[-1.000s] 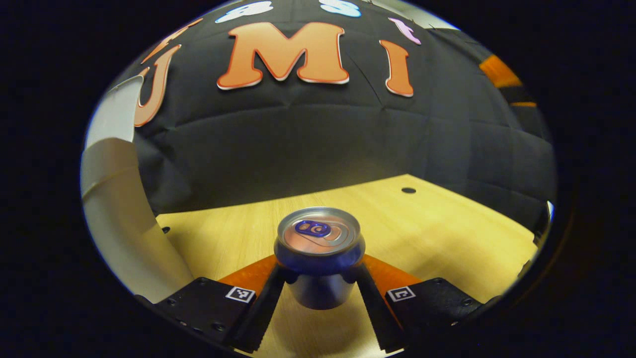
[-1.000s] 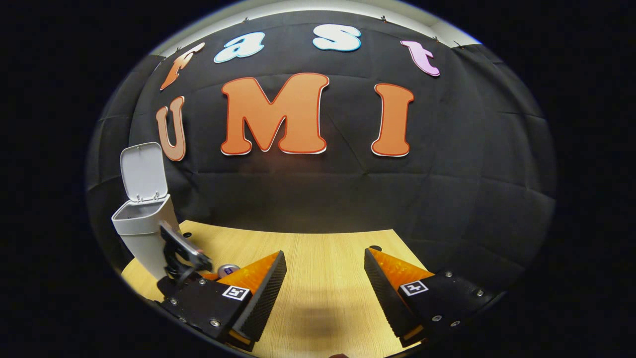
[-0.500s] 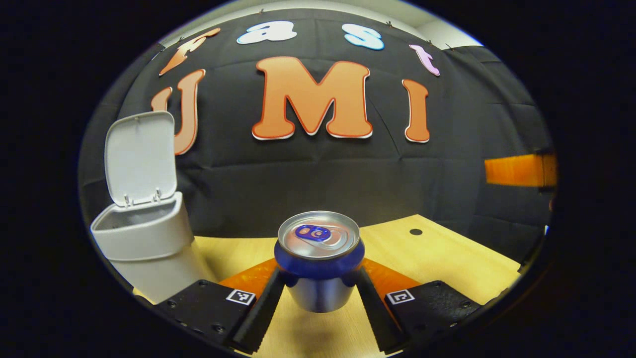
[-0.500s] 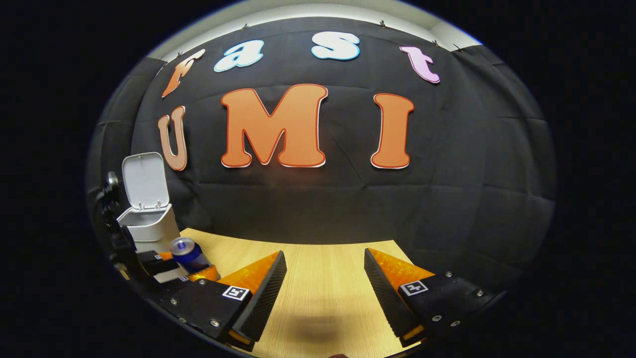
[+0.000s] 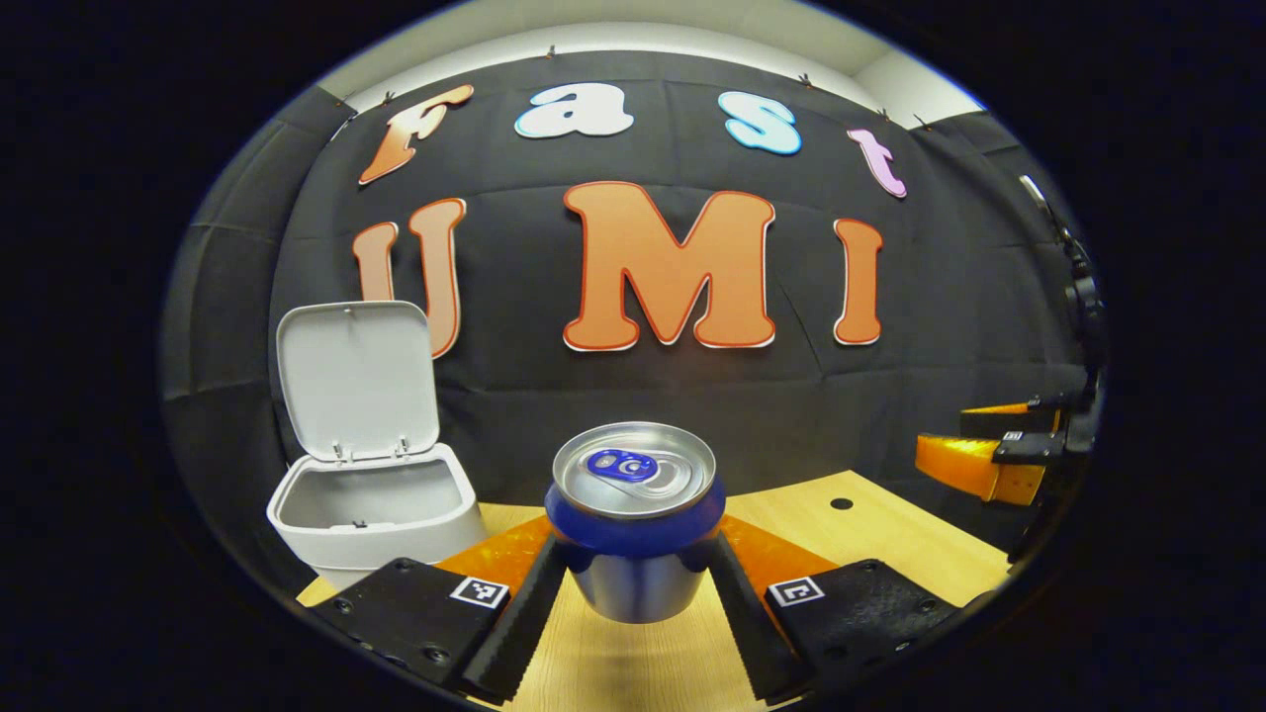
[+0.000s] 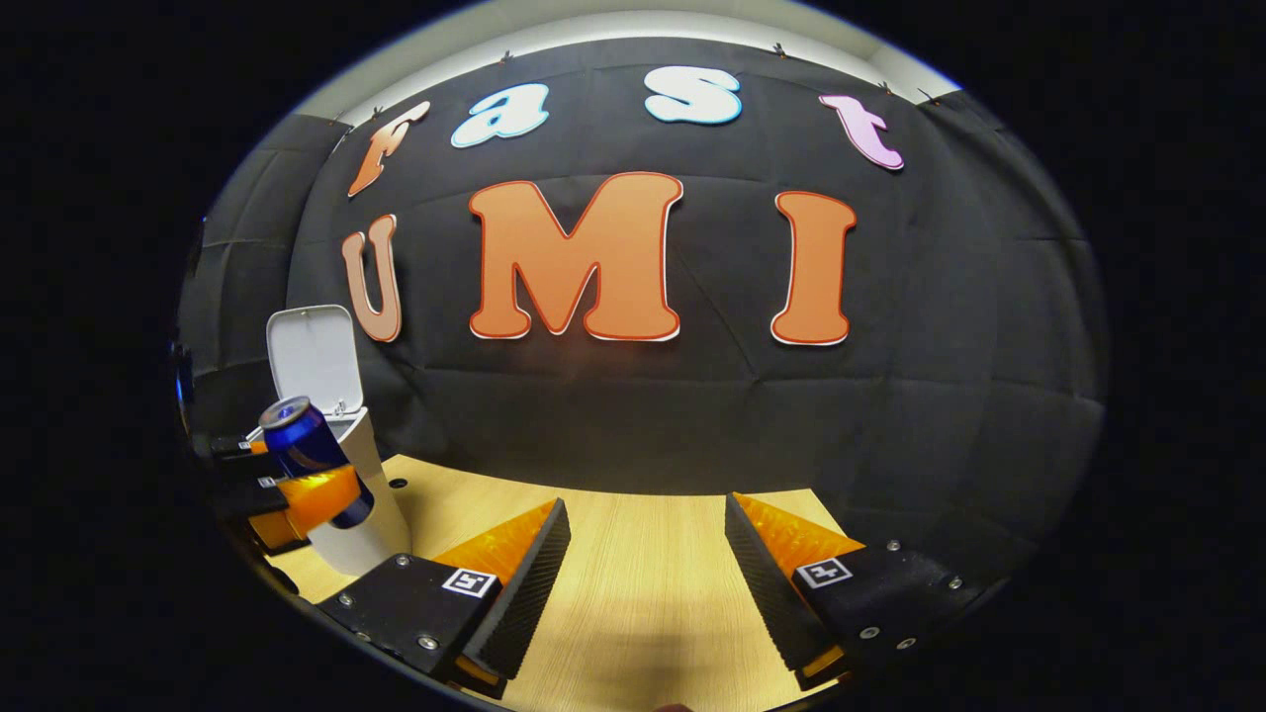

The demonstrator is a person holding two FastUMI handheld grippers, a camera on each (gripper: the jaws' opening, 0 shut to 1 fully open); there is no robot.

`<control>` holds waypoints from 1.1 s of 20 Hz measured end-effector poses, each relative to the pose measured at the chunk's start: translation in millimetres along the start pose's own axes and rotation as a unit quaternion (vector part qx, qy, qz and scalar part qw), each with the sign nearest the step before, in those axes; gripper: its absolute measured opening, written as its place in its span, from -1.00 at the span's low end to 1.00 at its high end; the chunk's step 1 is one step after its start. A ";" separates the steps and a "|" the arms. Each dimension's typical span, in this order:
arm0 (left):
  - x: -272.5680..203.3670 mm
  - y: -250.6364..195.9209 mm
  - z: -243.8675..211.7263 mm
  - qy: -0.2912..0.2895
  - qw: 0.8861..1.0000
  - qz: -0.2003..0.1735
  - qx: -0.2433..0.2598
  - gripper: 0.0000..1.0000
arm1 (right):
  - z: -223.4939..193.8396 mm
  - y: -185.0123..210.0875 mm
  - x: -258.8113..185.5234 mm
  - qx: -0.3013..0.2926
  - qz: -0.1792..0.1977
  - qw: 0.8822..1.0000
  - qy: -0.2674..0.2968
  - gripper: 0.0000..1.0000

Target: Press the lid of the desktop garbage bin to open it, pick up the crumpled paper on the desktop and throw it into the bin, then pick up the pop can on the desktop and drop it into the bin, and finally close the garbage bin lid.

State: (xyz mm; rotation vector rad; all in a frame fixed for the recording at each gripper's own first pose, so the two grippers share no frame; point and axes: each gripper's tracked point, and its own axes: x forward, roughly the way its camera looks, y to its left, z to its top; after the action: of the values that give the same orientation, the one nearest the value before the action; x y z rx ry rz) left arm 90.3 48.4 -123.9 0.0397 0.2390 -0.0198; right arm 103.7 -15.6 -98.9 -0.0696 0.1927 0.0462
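Observation:
My left gripper (image 5: 635,583) is shut on a blue and silver pop can (image 5: 633,514), held upright above the wooden table (image 5: 890,544). The white bin (image 5: 376,504) stands ahead to the left with its lid (image 5: 358,381) raised; I cannot see what lies inside. In the right gripper view the can (image 6: 315,460) hangs in the left gripper (image 6: 297,494) in front of the bin (image 6: 371,524). My right gripper (image 6: 643,564) is open over the table with nothing between its fingers. It also appears at the right edge of the left gripper view (image 5: 989,465).
The black cloth wall closes the back of the table. Small dark holes (image 5: 841,503) (image 6: 397,484) mark the tabletop (image 6: 643,593). Bare wood lies in front of the right gripper.
The left gripper has lifted the can up off the table and the bin has come into fuller view at the left. The right gripper has stayed open in place.

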 end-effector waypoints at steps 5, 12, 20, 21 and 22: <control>-15.1 43.2 34.3 -0.018 0.999 0.045 -0.002 0.59 | -1.9 6.4 5.7 -0.002 0.014 1.000 -0.002 0.88; -33.8 99.4 59.2 -0.031 0.996 0.086 -0.002 0.60 | -5.8 22.7 16.5 0.004 0.026 1.000 -0.002 0.88; -18.8 184.6 68.0 -0.028 0.990 0.138 -0.006 0.59 | -9.3 45.7 23.2 0.003 0.037 0.999 0.004 0.88; -14.5 194.1 69.0 -0.030 0.990 0.140 -0.008 0.60 | -9.7 48.0 21.9 0.003 0.037 0.999 0.006 0.88; -10.4 201.8 68.7 -0.029 0.990 0.138 -0.017 0.66 | -9.5 48.2 22.0 0.004 0.032 0.999 0.007 0.88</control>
State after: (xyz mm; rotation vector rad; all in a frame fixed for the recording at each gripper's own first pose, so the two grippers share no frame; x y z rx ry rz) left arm 101.3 247.3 -47.2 0.0379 0.1738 0.2574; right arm 120.9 32.6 -115.5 -0.0555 0.2090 0.1088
